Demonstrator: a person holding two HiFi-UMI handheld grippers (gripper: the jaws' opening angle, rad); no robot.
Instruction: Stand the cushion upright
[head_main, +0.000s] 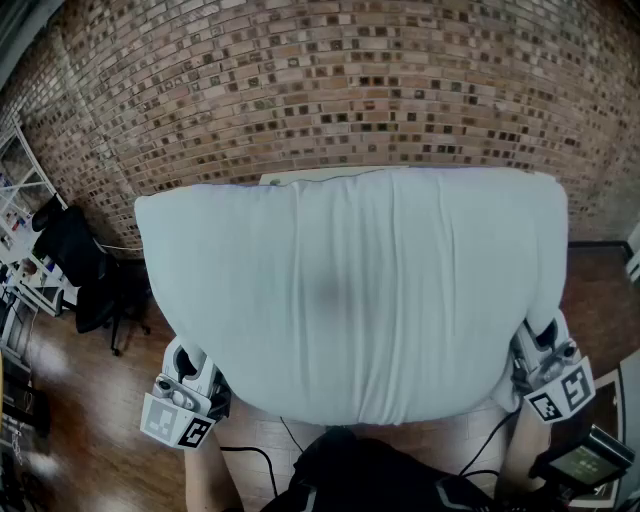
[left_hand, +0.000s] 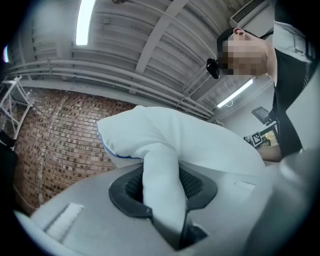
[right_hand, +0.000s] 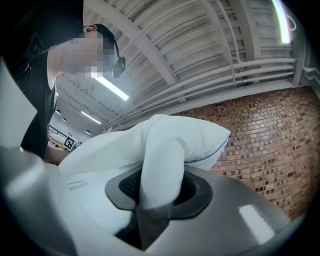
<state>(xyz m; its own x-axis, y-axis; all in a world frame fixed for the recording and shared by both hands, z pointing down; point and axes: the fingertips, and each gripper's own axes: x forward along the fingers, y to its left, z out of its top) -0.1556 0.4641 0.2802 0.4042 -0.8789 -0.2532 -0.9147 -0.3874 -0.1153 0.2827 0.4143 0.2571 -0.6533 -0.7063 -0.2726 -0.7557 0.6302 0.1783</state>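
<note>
The cushion (head_main: 350, 290) hangs in the air in front of the person, broad face toward the head camera, and hides most of what lies under it. Its long axis runs side to side, from one gripper across to the other, with the brick wall (head_main: 320, 90) behind it.

The left gripper (left_hand: 162, 192) has its jaws partly closed on a thick fold of white fabric at the cushion's lower left corner. The fold fills the gap between the pads and runs out past them. The right gripper (right_hand: 157, 187) grips the lower right corner the same way, pinching a bunched fold. Neither gripper has anything else between its jaws.

From each pair of jaws the bulk of the cushion rises forward and up, and spreads inward toward the other gripper. Both grips therefore sit on the edge nearest the person, which is also the lowest edge, while the far edge stands higher against the wall. Neither hand is nearer than the other. They hold matching corners at about the same height, and the cushion sags a little between them.

Standing it up seems to depend on that held edge. It would need to go down first, level, with the free edge kept above it. I cannot tell what it will stand on, since the cushion covers that area.
</note>
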